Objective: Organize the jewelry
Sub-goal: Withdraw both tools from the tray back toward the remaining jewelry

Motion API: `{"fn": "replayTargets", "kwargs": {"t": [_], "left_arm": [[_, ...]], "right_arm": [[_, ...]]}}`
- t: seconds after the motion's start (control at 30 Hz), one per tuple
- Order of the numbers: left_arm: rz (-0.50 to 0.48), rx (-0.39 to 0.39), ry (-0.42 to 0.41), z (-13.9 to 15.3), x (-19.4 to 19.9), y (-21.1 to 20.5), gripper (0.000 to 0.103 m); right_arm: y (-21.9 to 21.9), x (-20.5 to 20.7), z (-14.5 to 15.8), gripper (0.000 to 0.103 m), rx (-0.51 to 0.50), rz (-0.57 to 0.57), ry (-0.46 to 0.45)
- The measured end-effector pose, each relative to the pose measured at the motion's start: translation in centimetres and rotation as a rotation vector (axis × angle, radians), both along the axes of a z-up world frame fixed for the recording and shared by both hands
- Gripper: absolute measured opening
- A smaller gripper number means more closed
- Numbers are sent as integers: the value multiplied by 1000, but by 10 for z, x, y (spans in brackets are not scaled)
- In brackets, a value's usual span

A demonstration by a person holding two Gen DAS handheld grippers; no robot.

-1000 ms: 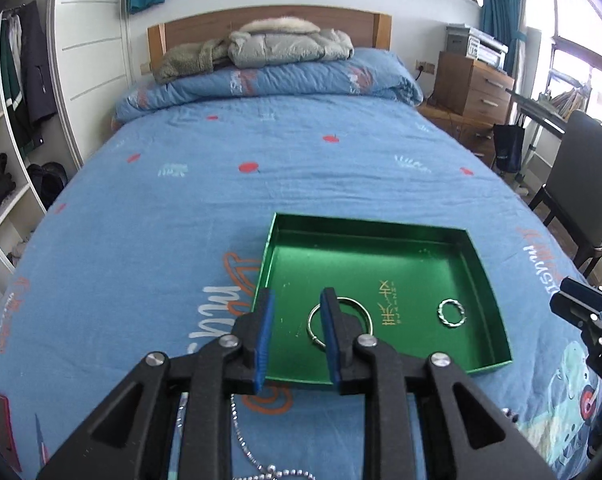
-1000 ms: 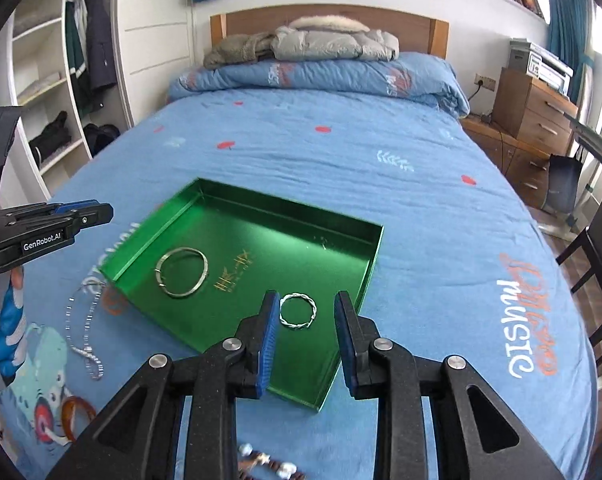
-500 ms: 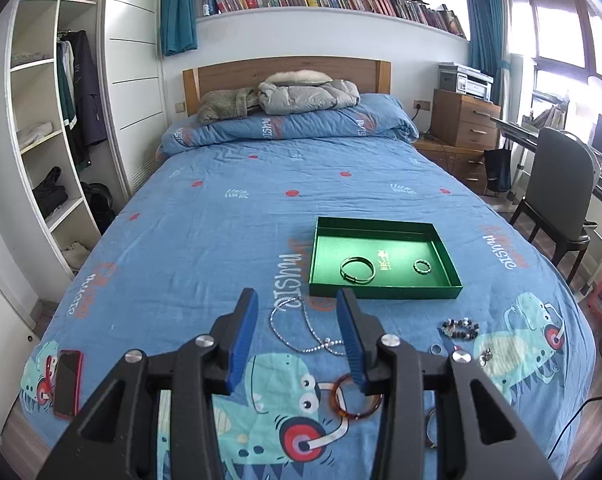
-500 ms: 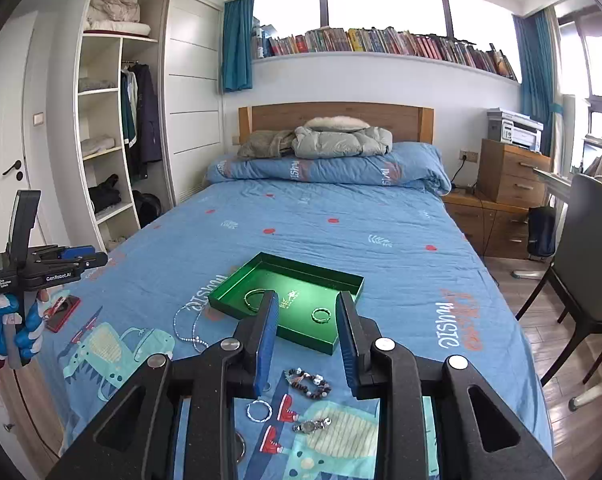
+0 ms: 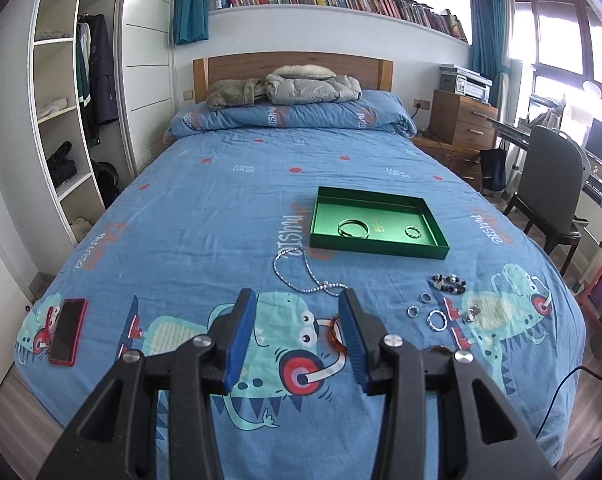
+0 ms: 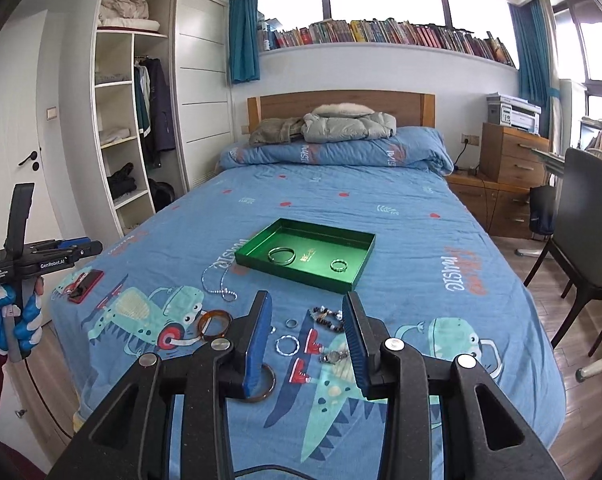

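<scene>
A green tray (image 5: 377, 249) lies mid-bed with a silver bangle (image 5: 353, 228) and a twisted ring (image 5: 413, 233) in it. On the quilt before it lie a silver necklace (image 5: 297, 272), a bead bracelet (image 5: 448, 282), small rings (image 5: 426, 298) and an amber bangle (image 5: 333, 332). My left gripper (image 5: 297, 300) hovers over the bed's foot, its jaws opening with nothing between them. My right gripper (image 6: 306, 300) hangs above the loose rings (image 6: 287, 346) and bead bracelet (image 6: 327, 316), jaws opening, also bare. A brown bangle (image 6: 267, 388) sits under its left finger.
A red phone (image 5: 67, 330) lies at the bed's front left corner. A gloved hand (image 6: 11, 320) holds the left gripper (image 6: 89, 246) off the bed's left side. A chair (image 5: 553, 184) and a wooden dresser (image 5: 461, 120) stand to the right, with wardrobe shelves (image 5: 61, 120) to the left.
Both grippers have drawn back from over the tray to the foot of the bed and their jaws have widened. The bangle and ring stay in the tray.
</scene>
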State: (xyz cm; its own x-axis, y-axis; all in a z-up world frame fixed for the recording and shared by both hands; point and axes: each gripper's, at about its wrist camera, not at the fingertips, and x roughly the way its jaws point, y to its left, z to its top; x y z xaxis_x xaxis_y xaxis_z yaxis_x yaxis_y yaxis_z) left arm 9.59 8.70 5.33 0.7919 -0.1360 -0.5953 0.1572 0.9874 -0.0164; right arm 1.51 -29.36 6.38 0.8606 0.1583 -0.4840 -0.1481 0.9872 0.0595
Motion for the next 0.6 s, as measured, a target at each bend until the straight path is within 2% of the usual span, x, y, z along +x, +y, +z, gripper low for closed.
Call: {"fn": "replayTargets", "kwargs": {"t": [0.13, 0.37, 0.6], "left_arm": [[-3, -16, 73, -37, 16, -2, 41], [-22, -33, 210, -103, 52, -17, 41], [-39, -43, 318, -150, 92, -35, 41]], "right_arm": [[2, 5, -34, 37, 28, 8, 68], [15, 43, -103, 37, 88, 45, 242], [47, 92, -167, 37, 71, 133, 404]]}}
